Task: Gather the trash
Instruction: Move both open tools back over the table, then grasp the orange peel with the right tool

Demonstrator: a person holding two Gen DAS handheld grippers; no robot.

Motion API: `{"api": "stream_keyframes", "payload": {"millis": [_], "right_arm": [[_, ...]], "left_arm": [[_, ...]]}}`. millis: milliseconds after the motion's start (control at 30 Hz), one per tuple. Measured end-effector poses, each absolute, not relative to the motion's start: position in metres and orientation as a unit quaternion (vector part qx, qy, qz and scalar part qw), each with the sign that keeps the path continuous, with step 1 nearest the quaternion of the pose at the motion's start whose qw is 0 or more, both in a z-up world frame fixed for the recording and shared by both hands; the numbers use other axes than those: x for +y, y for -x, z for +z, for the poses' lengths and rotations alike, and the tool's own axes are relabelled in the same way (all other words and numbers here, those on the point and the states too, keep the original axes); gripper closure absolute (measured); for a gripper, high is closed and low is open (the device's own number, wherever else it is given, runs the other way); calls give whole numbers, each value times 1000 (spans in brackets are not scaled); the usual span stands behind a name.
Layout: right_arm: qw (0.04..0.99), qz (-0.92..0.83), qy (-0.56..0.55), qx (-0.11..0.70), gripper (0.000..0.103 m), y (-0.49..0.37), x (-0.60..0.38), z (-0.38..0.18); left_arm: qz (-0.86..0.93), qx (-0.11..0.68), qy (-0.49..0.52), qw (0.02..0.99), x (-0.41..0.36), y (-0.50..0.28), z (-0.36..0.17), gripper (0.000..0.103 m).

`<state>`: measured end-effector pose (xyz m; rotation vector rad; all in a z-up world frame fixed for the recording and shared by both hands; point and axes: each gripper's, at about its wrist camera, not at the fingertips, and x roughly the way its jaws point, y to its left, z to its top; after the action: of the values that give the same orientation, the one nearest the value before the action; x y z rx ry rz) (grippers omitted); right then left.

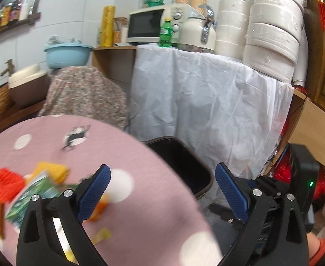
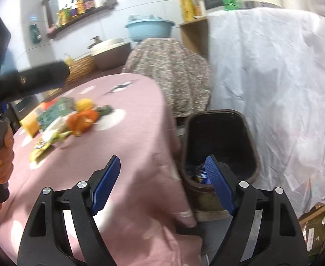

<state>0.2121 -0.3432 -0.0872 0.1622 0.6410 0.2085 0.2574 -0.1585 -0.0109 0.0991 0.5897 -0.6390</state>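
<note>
With both grippers (image 1: 162, 190) (image 2: 165, 181) spread and empty, the peel (image 2: 82, 119) is to be approached low and clamped before the bin (image 2: 220, 146).

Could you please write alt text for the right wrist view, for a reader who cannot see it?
The right gripper, open and empty, hangs over the edge of a pink dotted tablecloth beside a dark bin on the floor. Wrappers and orange peel lie piled on the cloth at left, near a hand gripping the other tool's handle.
</note>
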Motion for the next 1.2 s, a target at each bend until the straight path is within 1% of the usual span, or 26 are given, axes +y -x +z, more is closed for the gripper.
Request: {"api": "stream_keyframes", "payload": {"millis": [367, 633, 900, 1200], "right_arm": [[936, 155, -29, 314, 24, -201, -279, -76], [931, 177, -18, 318, 24, -208, -249, -67], [916, 200, -24, 347, 24, -244, -222, -61], [891, 199, -9, 408, 24, -305, -185, -72]], "left_arm": [[-237, 294, -13, 926, -53, -236, -18, 9], [-188, 312, 3, 932, -5, -225, -36, 9], [-166, 312, 20, 935, 21, -213, -41, 9], [-164, 313, 16, 935, 24, -207, -44, 9]]}}
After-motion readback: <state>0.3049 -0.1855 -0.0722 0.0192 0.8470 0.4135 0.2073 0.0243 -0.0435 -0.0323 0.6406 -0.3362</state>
